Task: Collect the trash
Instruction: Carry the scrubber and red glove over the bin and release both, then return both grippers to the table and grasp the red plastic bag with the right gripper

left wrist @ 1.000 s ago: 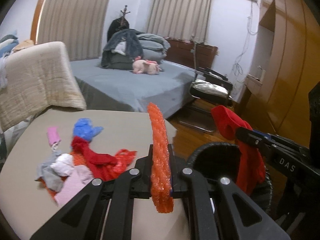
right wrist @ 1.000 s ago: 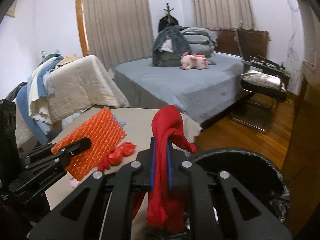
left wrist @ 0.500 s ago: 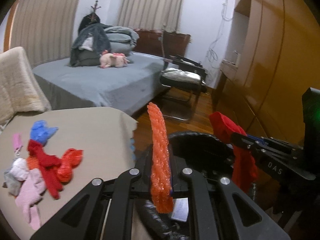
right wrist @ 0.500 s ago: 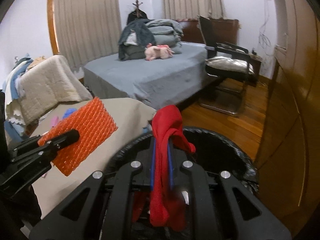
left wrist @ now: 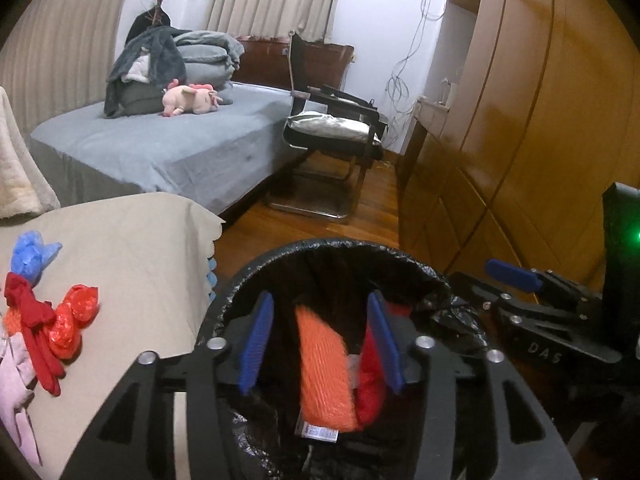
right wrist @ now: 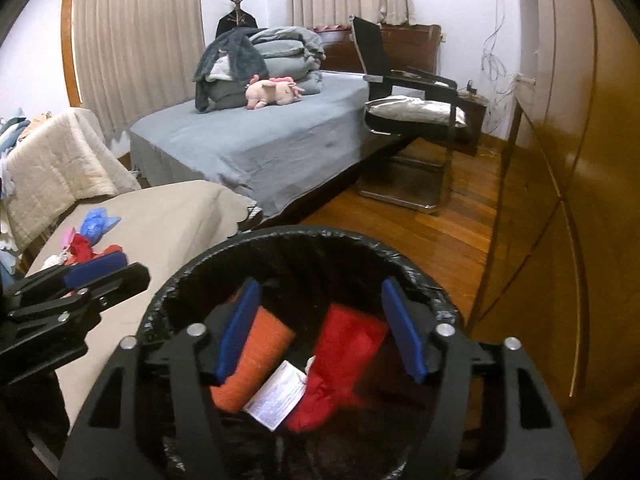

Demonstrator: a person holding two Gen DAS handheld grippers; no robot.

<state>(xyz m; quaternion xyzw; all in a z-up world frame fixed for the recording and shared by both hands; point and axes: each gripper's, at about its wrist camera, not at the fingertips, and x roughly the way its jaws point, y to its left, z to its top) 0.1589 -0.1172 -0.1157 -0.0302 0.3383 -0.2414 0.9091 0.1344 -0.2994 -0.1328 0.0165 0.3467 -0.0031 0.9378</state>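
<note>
Bedroom with drawn curtains, a grey bed [right wrist: 256, 148] carrying folded blankets and a pink plush toy [right wrist: 272, 92], a black chair [right wrist: 416, 104] and a wooden wardrobe [left wrist: 520, 120] on the right. On the left, a beige-covered table [left wrist: 132, 248] holds a heap of leftover trash [left wrist: 44, 312]: blue, red and pink scraps. Just beside the table stands a black-lined trash bin [right wrist: 304, 240]. The left gripper [left wrist: 320, 340] hangs over the bin with its jaws spread and nothing between them. Inside the bin lie an orange foam net [left wrist: 326, 364], a white paper slip [right wrist: 278, 396] and a red cloth [right wrist: 340, 360]. The right gripper [right wrist: 320, 328] is likewise spread wide and empty above the bin.
</note>
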